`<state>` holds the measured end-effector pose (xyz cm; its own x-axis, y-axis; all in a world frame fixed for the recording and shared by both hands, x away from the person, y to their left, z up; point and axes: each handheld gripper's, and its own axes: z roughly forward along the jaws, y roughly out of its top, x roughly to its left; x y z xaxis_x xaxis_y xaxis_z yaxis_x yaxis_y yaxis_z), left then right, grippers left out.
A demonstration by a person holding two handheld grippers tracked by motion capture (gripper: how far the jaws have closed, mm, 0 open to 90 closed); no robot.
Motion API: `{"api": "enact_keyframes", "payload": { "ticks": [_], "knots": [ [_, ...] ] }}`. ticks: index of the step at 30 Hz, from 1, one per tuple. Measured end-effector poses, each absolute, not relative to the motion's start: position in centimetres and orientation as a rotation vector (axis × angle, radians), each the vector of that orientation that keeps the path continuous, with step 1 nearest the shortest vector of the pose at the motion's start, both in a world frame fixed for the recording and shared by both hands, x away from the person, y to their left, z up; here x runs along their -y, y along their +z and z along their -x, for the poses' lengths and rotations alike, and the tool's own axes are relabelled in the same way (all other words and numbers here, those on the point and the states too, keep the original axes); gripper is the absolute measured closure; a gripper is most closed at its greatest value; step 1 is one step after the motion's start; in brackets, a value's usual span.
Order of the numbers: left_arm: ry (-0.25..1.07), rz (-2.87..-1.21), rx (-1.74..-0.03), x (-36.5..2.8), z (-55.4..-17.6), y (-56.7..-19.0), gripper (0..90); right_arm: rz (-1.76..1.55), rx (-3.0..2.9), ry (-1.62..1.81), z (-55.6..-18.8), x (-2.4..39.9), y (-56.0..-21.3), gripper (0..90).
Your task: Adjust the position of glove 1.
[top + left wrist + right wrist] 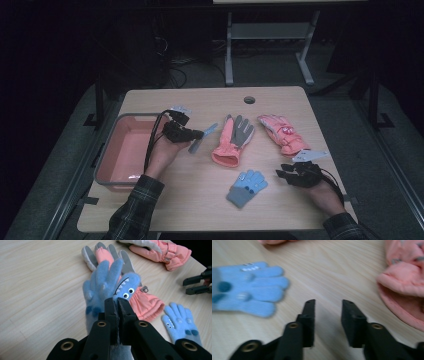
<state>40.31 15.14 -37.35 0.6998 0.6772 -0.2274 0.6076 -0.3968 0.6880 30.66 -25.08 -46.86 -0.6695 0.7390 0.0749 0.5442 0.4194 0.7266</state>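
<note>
My left gripper is shut on the cuff end of a fuzzy blue glove with a toothy face and googly eyes, held above the wooden table just right of the basin. Its match, a second blue glove, lies flat near the table's front. My right gripper hovers low just right of that glove, jaws apart with only bare table between them. An orange glove with a grey palm lies mid-table.
A second orange-pink glove lies at the right, close behind my right gripper. A salmon basin with a grey rim stands at the table's left edge. A round cable hole sits near the far edge.
</note>
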Motion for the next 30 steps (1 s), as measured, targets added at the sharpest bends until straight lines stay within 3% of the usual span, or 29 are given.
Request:
{"api": "enact_keyframes", "payload": {
  "ticks": [3,30],
  "knots": [
    [0.093,-2.104,-0.971,-15.2,-40.0,-37.3,86.7,-1.076,-2.459,1.129,-30.2,24.5,-46.3,89.8],
    [-0.034,-2.106,-0.879,-15.2,-36.6,-37.7,86.9,-0.784,-2.748,1.187,-27.9,16.4,-46.7,89.9]
  ]
}}
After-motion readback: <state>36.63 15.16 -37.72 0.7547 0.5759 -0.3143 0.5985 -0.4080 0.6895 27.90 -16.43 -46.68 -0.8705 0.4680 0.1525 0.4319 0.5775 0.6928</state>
